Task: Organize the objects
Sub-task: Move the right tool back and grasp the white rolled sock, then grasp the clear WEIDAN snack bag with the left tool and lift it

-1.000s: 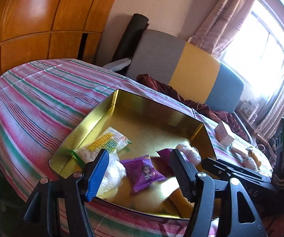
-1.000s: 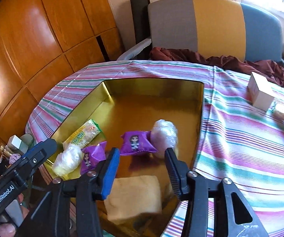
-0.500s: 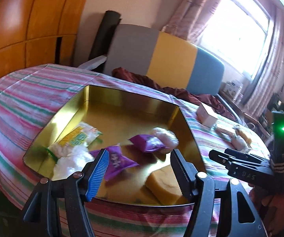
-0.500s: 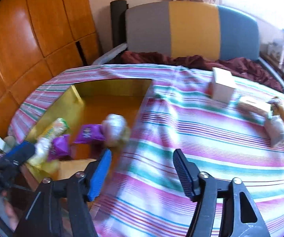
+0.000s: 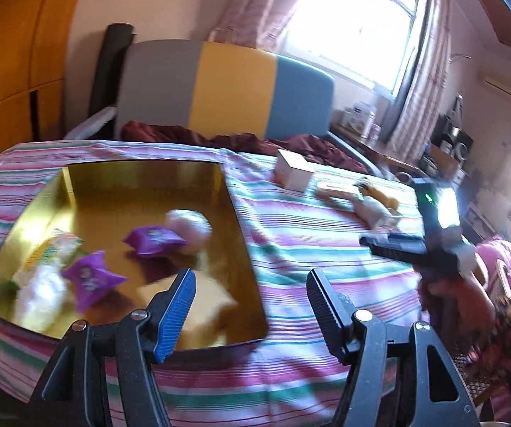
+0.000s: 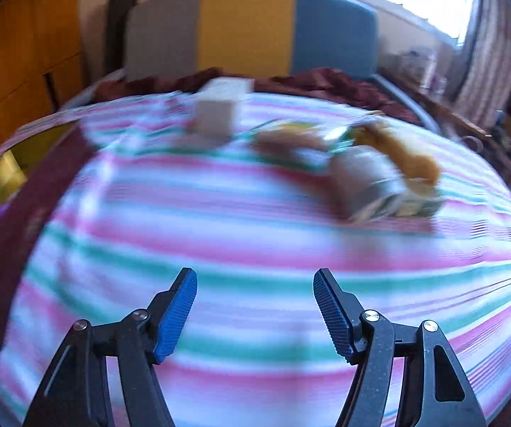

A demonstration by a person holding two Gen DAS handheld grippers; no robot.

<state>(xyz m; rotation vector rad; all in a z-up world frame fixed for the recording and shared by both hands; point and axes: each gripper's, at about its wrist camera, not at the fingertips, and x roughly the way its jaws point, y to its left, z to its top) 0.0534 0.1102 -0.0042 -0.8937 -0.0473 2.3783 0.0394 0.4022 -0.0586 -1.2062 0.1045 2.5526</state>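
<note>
Gaping right gripper (image 6: pixel 255 306) over striped cloth (image 6: pixel 255 235)

Left tongs (image 5: pixel 250 286) agape, right tongs (image 6: pixel 255 286) agape (both empty), tilted downward

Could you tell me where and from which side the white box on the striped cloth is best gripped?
Grip the white box across two opposite upright faces, coming down from above. It stands alone on the striped cloth, flat-sided and squarish, with bare cloth around it, so the fingers should fit on either side. The right gripper is open and empty and seems the nearer one.
</note>
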